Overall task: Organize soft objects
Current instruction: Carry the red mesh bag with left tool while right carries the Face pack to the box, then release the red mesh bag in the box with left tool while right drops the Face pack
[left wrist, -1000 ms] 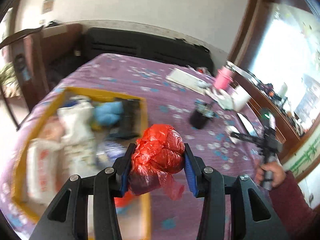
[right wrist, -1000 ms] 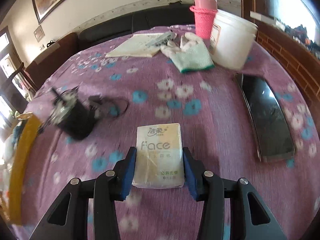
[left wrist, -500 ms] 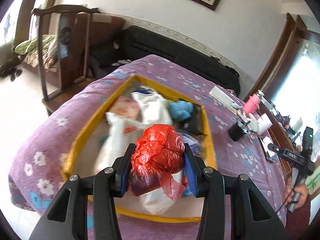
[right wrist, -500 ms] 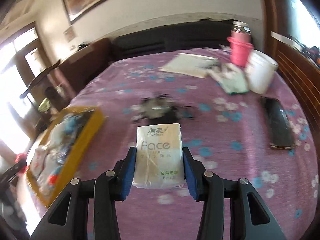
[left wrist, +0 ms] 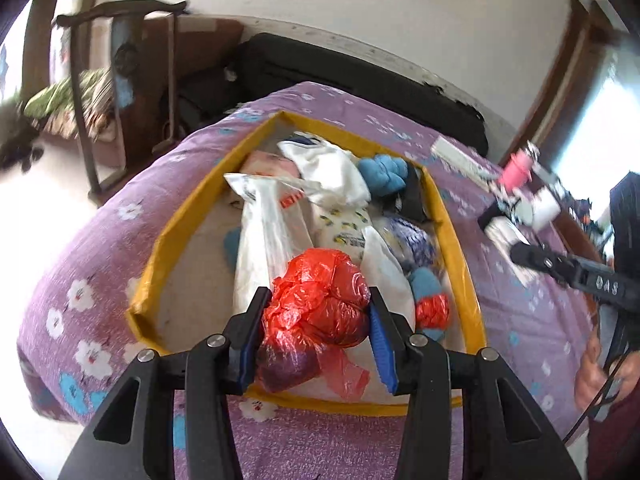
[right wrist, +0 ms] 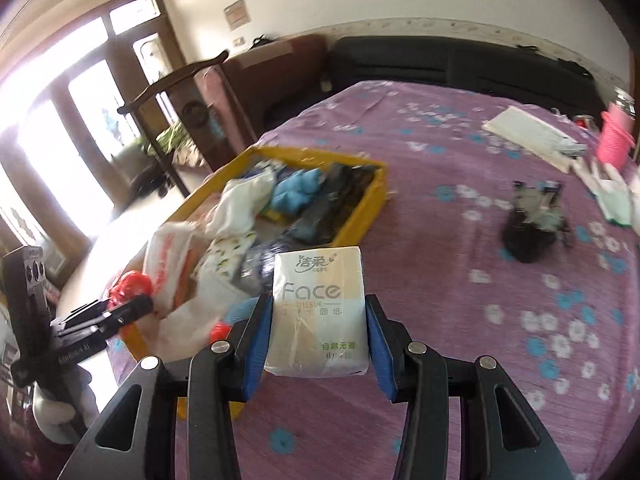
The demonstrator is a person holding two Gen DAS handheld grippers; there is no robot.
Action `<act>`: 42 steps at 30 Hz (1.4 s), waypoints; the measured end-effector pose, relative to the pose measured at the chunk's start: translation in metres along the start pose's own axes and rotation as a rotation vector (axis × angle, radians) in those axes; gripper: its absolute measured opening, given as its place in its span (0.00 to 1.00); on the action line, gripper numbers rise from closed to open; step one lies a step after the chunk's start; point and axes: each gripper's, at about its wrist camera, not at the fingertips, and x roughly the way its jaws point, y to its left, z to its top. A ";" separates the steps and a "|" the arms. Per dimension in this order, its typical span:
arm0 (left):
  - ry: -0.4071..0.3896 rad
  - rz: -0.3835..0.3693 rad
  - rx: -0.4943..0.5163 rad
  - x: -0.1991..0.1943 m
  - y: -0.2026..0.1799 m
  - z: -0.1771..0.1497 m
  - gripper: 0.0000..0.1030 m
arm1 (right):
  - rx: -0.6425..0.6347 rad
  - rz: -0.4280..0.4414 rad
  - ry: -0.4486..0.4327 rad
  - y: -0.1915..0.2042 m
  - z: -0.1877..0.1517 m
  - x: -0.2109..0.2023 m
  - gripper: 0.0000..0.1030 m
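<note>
Two grippers are at work, each holding one soft thing. The left gripper (left wrist: pixel 316 336) has its blue pads pressed on both sides of one crumpled red plastic bag (left wrist: pixel 320 308), carried above the near end of the yellow-rimmed box (left wrist: pixel 456 248) that sits on the purple flowered tablecloth (left wrist: pixel 88 264). The right gripper (right wrist: pixel 318 336) is clamped partway closed on one pack of facial tissue (right wrist: pixel 318 312), printed "Face" on its wrapper, held upright between the pads above the cloth just beside the box's right-hand wall. There is one box, and it is already crowded: one long white plastic bag with red print (left wrist: pixel 268 236), one white cloth bundle (left wrist: pixel 328 168), one light-blue fuzzy item (left wrist: pixel 382 172) at the far end, a second blue piece with a red end (left wrist: pixel 430 296) near the front, one small printed packet (left wrist: pixel 344 228), one dark item (left wrist: pixel 414 200) at the far right corner, and one blue-and-white patterned bag (left wrist: pixel 412 244). Outside the box, the right wrist view shows one black pouch-like object (right wrist: pixel 530 224) lying well apart on the cloth, one pink bottle (right wrist: pixel 616 140) at the far edge, one flat white booklet or pad (right wrist: pixel 528 132), and a white-and-green cloth (right wrist: pixel 616 200), blurred. In the left wrist view a person's hand (left wrist: pixel 600 372) holds the other gripper's handle at the right edge.
</note>
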 end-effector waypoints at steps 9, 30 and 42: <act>-0.003 0.080 -0.004 0.010 0.013 0.003 0.61 | -0.056 0.031 0.061 0.038 0.005 0.036 0.47; -0.128 -0.028 -0.173 -0.031 0.052 0.008 0.78 | -0.097 -0.029 0.080 0.064 0.048 0.097 0.47; -0.120 -0.024 -0.178 -0.035 0.054 0.005 0.81 | -0.041 -0.035 0.103 0.053 0.059 0.124 0.55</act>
